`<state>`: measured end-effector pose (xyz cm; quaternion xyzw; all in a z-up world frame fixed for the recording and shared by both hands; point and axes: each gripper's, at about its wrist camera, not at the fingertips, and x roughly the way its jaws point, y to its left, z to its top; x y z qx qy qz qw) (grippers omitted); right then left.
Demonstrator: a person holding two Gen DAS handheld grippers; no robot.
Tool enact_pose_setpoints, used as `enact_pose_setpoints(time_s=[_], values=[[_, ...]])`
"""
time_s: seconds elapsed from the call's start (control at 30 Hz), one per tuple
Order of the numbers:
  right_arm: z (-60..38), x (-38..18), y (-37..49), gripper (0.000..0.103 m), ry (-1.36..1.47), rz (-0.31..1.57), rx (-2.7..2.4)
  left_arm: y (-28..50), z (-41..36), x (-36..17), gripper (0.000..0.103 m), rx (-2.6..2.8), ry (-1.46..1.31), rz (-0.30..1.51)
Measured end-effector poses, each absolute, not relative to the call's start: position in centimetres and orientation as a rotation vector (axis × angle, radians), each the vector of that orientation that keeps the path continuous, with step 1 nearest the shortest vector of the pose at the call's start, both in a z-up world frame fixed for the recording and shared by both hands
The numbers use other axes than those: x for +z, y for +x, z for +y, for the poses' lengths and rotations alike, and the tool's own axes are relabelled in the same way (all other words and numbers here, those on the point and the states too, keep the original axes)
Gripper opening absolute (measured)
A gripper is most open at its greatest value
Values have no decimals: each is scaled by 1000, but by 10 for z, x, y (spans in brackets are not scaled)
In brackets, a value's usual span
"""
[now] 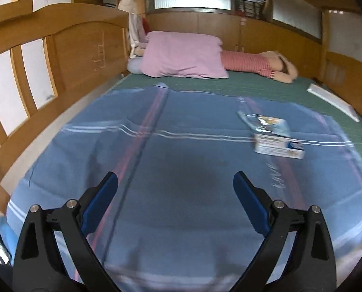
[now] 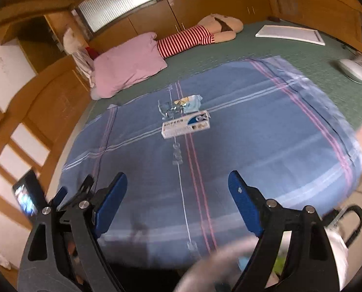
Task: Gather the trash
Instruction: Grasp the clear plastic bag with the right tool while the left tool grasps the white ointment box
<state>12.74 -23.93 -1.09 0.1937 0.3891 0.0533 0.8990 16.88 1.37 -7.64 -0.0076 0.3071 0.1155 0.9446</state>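
Both grippers hung open and empty over the blanket.
Left gripper [image 1: 175, 185] and right gripper [image 2: 177, 182] faced trash ahead: a box [image 2: 186, 124] touching a wrapper [image 2: 181, 103], probably the first pick.

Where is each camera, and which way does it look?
Left wrist: on the left gripper, looking along its open jaws over the blue blanket toward the pink pillow.
Right wrist: on the right gripper, jaws open, facing the same bed; the left gripper shows at left.
Shared: the box and wrapper on the blanket.
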Motion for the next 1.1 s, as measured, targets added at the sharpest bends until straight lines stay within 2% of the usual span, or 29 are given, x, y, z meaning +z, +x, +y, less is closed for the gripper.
enact_pose_setpoints(time_s=[0.1, 0.17, 0.3, 0.5, 0.57, 0.67, 0.77, 0.93, 0.97, 1.07, 1.1], values=[[-228, -39, 195, 84, 482, 882, 103, 178, 30, -95, 95, 311, 29, 603], [-226, -63, 235, 84, 565, 947, 75, 185, 44, -101, 95, 344, -35, 661], [-223, -119, 317, 84, 754, 1051, -3, 188, 66, -99, 98, 366, -127, 611], [-222, -149, 392, 84, 662, 1048, -257, 194, 84, -97, 98, 396, -167, 600], [-223, -157, 404, 83, 632, 1056, -310, 191, 89, -94, 99, 403, -214, 573], [-203, -160, 414, 69, 436, 1083, -310, 195, 92, -94, 99, 422, -227, 589], [-171, -158, 402, 61, 328, 1116, -121, 196, 104, -99, 99, 481, -291, 627], [-94, -150, 358, 60, 143, 1242, 358, 184, 142, -107, 99, 583, -509, 661], [-88, -143, 354, 62, 125, 1223, 392, 181, 145, -110, 99, 578, -543, 664], [-98, -121, 362, 92, 162, 1118, 346, 183, 147, -117, 99, 555, -560, 707], [-110, -117, 374, 93, 203, 1078, 262, 185, 146, -118, 99, 548, -545, 719]])
